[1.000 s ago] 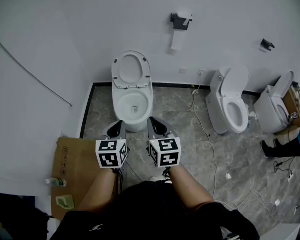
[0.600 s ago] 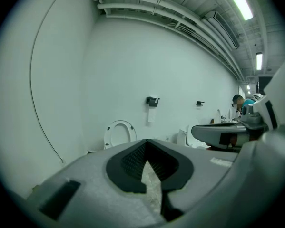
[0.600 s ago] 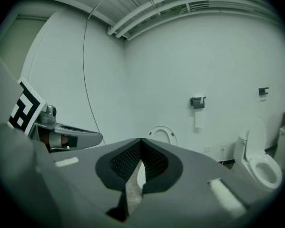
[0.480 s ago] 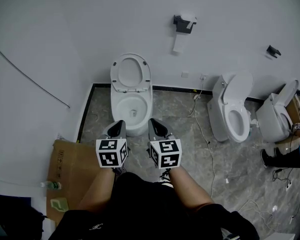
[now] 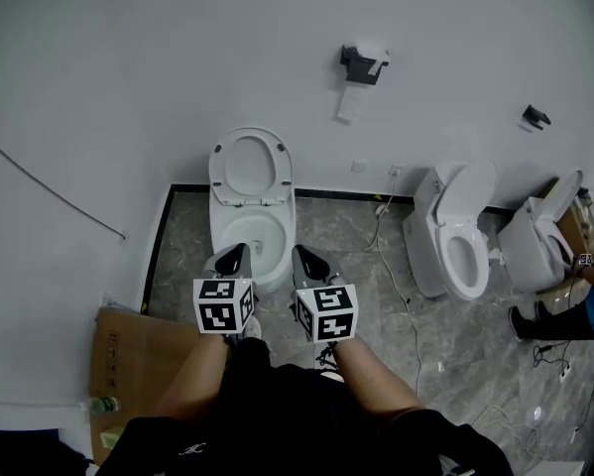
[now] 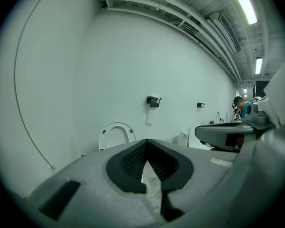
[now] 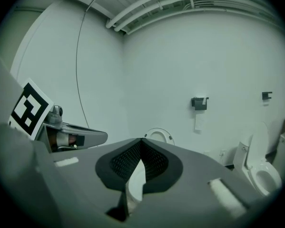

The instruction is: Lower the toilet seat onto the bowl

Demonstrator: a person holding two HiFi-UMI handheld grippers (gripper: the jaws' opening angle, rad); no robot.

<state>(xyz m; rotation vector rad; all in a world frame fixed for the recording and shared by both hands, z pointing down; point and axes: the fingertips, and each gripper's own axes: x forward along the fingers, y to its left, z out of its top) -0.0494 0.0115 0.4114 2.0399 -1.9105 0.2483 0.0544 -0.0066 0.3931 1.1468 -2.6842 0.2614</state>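
The white toilet stands against the wall, its seat (image 5: 249,165) raised upright above the open bowl (image 5: 254,238). My left gripper (image 5: 231,258) and right gripper (image 5: 307,259) are held side by side just short of the bowl's front, touching nothing. Both are shut, with nothing between the jaws. In the left gripper view the raised seat (image 6: 115,134) shows beyond the closed left gripper (image 6: 146,141), with the right gripper's body (image 6: 227,134) alongside. The right gripper view shows the seat (image 7: 159,136) just past the closed right gripper (image 7: 141,140).
Two more toilets (image 5: 458,228) (image 5: 539,234) stand to the right, with cables (image 5: 388,262) on the floor between. A paper holder (image 5: 360,63) hangs on the wall. Flat cardboard (image 5: 136,350) and a bottle (image 5: 95,405) lie at left. A person's leg (image 5: 564,317) is at far right.
Both grippers have come forward together toward the toilet, which now sits lower and nearer in the head view. Their jaws have stayed shut.
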